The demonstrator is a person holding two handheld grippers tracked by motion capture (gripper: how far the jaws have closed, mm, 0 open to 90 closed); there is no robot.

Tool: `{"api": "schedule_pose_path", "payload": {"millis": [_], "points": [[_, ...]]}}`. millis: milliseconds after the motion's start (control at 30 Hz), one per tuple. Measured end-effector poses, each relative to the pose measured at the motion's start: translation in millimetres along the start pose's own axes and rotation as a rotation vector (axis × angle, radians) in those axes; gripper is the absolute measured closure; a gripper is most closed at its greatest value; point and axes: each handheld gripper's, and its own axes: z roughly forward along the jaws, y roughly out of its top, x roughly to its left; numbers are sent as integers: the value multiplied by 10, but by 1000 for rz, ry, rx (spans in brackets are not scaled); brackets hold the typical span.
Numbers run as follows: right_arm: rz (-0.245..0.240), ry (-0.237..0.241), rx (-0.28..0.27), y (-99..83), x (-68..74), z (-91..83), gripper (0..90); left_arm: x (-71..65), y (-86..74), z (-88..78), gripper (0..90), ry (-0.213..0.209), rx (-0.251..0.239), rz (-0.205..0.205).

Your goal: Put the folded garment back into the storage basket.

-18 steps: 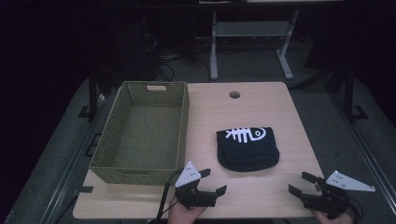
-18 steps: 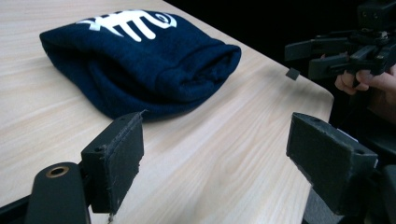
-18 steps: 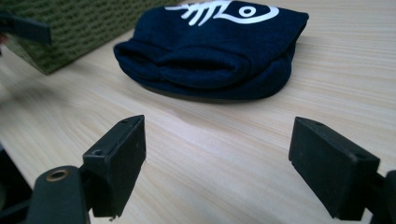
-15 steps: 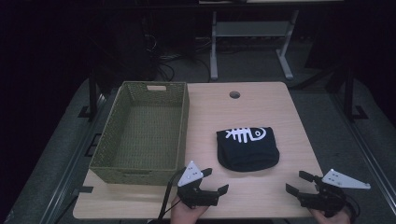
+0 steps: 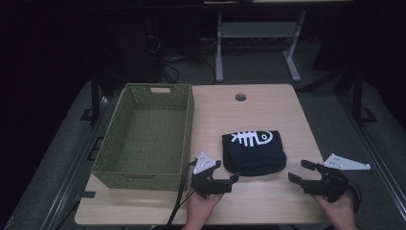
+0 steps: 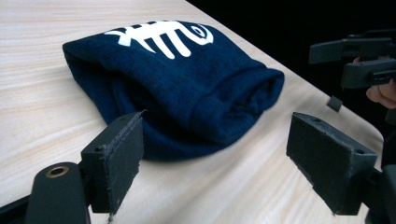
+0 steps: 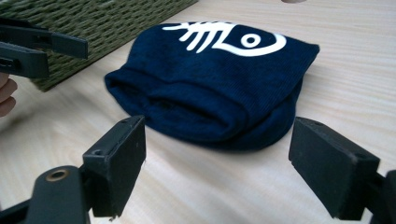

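Right gripper [image 5: 302, 172] nudged leftward, both wide open, low beside beanie [image 5: 253, 151]; left gripper [image 5: 225, 173] by unfilled basket [image 5: 143, 172].

Your navy hat [image 5: 253, 152] with a white fishbone print lies flat and folded on the table [image 5: 268, 110], just right of the basket [image 5: 148, 134], its opening facing you.

This looks like a lab or recording workroom rather than a home. A plain wooden desk [image 5: 268, 115] with a round cable hole [image 5: 240, 97] stands on grey carpet in a dark room. Behind it, loose cables [image 5: 179, 60] lie tangled on the floor beside the white metal legs of another workbench [image 5: 256, 33], and black stand legs [image 5: 356, 96] flank the desk.
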Motion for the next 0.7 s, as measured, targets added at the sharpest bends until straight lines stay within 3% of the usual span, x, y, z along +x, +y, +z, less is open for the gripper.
{"api": "schedule_pose_path", "payload": {"millis": [300, 633, 700], "points": [[-3, -9, 25, 194, -105, 156, 190, 64, 114, 232, 182, 54, 10, -20], [28, -12, 26, 477, -315, 409, 210, 210, 258, 405, 184, 123, -9, -111], [57, -8, 51, 517, -340, 443, 205, 262, 283, 458, 184, 140, 1, -129]]}}
